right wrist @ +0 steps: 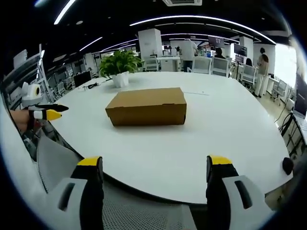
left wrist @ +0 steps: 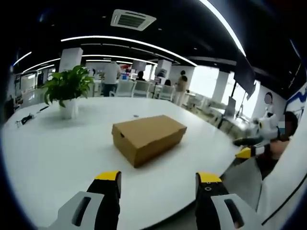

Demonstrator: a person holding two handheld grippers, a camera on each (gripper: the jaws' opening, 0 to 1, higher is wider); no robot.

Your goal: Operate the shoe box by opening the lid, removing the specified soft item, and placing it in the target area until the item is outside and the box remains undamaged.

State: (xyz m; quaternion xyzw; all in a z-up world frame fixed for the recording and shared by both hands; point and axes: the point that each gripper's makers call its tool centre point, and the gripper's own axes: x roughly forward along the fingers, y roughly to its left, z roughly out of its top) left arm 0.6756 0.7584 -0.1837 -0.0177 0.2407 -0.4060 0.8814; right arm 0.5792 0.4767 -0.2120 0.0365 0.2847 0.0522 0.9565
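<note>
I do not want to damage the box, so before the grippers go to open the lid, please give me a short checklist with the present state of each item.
1. Shoe box lid shut and flat, box looks undamaged: ok.
2. Left gripper jaws open, holding nothing: ok.
3. Right gripper jaws open, holding nothing: ok.
4. Both grippers apart from the box, with bare white table between: ok.
5. Potted plant stands behind the box, apart from it: ok.
6. Which side the lid opens from, and what soft item lies inside: cannot tell.
</note>
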